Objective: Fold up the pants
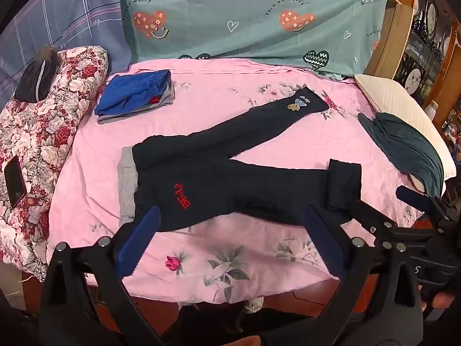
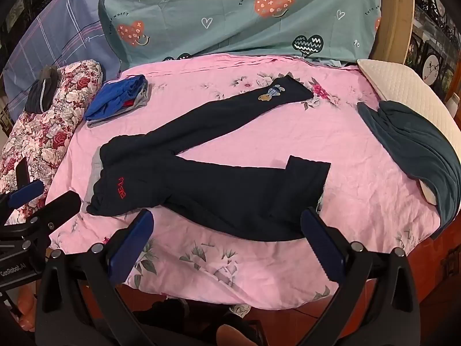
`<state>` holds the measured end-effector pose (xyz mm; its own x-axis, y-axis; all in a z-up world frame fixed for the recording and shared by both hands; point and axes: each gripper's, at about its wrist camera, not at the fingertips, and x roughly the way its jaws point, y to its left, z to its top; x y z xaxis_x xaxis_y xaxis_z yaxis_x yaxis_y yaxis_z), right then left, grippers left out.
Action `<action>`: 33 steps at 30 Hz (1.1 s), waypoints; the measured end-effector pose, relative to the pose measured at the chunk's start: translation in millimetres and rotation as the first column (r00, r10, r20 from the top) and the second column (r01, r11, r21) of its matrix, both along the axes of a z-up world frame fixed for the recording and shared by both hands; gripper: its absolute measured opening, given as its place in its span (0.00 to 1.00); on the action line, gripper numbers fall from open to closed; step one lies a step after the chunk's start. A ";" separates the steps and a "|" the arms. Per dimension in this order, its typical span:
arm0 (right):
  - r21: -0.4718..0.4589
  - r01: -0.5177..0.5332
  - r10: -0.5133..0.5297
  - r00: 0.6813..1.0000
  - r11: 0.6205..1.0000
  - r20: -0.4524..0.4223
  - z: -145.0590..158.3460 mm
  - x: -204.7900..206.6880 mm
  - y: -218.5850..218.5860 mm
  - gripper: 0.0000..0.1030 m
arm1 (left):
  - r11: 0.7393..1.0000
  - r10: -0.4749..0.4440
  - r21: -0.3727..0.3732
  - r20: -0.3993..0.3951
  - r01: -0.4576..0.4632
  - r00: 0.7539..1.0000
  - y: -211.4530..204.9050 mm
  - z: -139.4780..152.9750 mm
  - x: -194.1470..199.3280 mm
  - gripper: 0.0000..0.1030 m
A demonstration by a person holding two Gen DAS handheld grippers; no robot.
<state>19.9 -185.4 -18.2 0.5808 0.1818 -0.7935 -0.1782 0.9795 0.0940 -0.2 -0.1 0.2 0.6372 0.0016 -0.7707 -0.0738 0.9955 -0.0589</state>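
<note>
Dark navy pants [image 1: 219,178] with red lettering and a grey waistband lie spread on the pink floral bedsheet [image 1: 230,259], waist at left, legs splayed to the right in a V; the near leg's cuff is folded back. They also show in the right wrist view [image 2: 207,184]. My left gripper [image 1: 230,242] is open and empty, held above the sheet just in front of the pants. My right gripper [image 2: 227,245] is open and empty, likewise in front of the near leg. The right gripper shows at the right edge of the left wrist view [image 1: 417,216].
A folded blue garment [image 1: 135,95] lies at the back left. A red floral quilt [image 1: 37,144] with a phone [image 1: 14,184] lies at left. A dark teal cloth [image 1: 403,147] on a white pillow [image 1: 403,109] is at right. Teal bedding [image 1: 253,17] stands behind.
</note>
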 end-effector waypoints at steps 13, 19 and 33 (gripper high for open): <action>-0.002 0.003 -0.003 1.000 1.000 0.002 0.1 -0.2 0.4 0.99 | 1.000 -0.006 -0.004 -0.001 0.006 1.000 5.9 -5.7 -3.3 0.98; 0.000 0.004 -0.004 1.000 1.000 -0.004 -1.3 2.0 2.0 0.99 | 1.000 0.000 -0.002 -0.020 0.000 1.000 0.4 -6.7 0.9 0.98; -0.003 -0.003 0.002 1.000 1.000 -0.017 -4.7 6.7 4.9 0.99 | 1.000 0.003 -0.006 -0.027 -0.003 1.000 2.7 -8.3 3.4 0.98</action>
<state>26.6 -180.5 -23.0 0.5671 0.1806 -0.8036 -0.1791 0.9794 0.0937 3.2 2.6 -8.1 0.6162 -0.0011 -0.7876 -0.0782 0.9950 -0.0626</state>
